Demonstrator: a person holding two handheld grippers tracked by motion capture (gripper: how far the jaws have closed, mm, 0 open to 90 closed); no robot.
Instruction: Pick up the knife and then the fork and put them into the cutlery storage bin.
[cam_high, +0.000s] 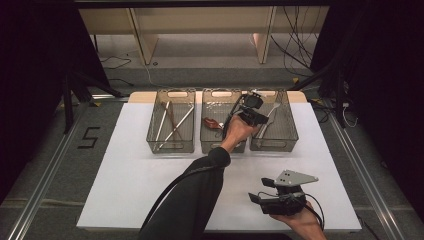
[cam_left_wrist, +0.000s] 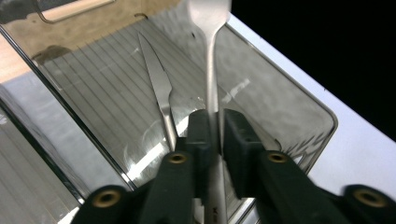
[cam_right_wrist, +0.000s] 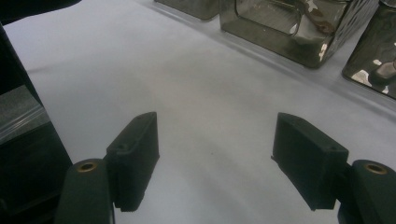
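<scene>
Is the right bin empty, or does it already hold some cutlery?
Not empty. In the right bin a knife lies on the floor, and the left tongs have a fork between them above it.

Open white table (cam_high: 150, 190) fronts three close-set bins (cam_high: 170, 120).

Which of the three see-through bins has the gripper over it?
The right-hand bin. The left gripper is over it with a fork between its jaws, above a knife. The middle bin and left bin have none.
</scene>
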